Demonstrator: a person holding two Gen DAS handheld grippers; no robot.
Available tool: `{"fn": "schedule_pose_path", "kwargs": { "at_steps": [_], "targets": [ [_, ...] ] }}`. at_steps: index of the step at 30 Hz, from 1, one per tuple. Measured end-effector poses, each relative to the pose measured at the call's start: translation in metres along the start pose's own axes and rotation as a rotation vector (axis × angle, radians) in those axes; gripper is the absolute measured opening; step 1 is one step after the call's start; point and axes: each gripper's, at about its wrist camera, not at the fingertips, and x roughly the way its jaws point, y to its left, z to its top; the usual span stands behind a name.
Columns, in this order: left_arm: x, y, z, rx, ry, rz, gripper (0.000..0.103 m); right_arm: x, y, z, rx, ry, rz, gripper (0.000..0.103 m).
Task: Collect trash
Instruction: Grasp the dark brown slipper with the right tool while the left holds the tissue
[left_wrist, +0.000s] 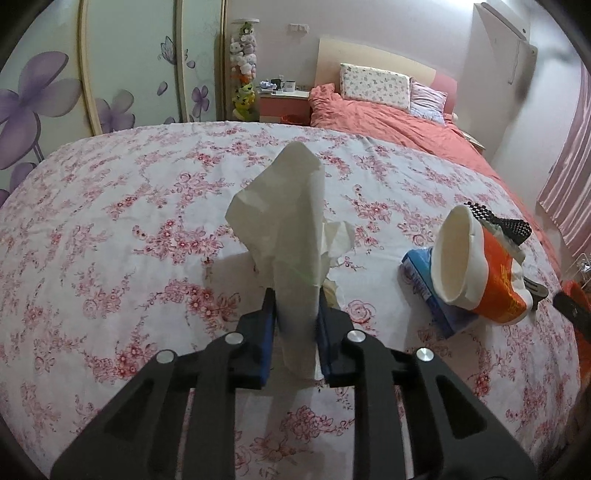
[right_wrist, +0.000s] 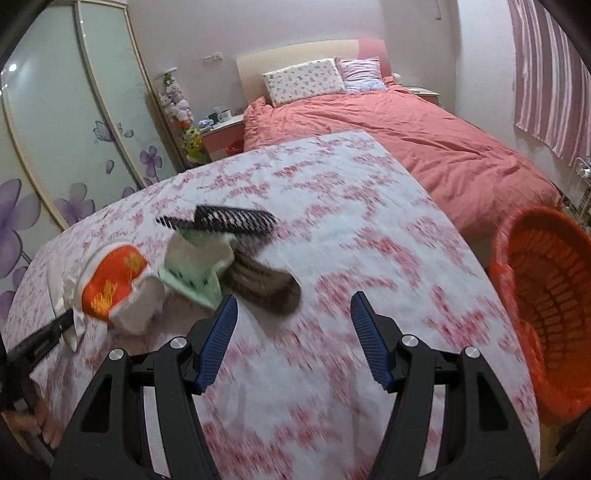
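The left gripper (left_wrist: 295, 295) pinches a white tissue (left_wrist: 286, 218) above the floral desk (left_wrist: 110, 229); the right gripper's (right_wrist: 293, 306) jaws are spread, empty, beside the orange basket (right_wrist: 546, 295).

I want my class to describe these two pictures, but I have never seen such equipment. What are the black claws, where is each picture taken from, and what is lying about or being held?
No robot here: a person holds a two-finger gripper in each hand, each carrying a wide-angle camera looking forward along its fingers.

The left camera's picture shows the left gripper shut on a crumpled white tissue, lifted above the floral tablecloth.

The other picture, somewhat blurred, shows the right gripper open and empty.

On the cloth lie an orange paper cup tipped on its side, a blue packet, a black comb and a green-and-white wrapper. An orange basket lined with a bag stands beside the table, probably for the trash. A bed lies beyond.
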Motion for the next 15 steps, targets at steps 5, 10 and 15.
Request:
{"fn": "schedule_pose_path", "kwargs": {
  "at_steps": [5,10,15],
  "targets": [
    [0.002,0.006,-0.001,-0.025,0.011,-0.02,0.026,0.023,0.009,0.009,-0.019,0.044,0.003,0.052],
    [0.004,0.012,-0.001,-0.051,0.021,-0.039,0.029,0.025,0.013,0.001,-0.059,0.106,0.026,0.034],
    [0.005,0.013,-0.001,-0.056,0.026,-0.046,0.03,0.008,0.011,-0.019,-0.1,0.181,0.104,0.027]
  ]
}}
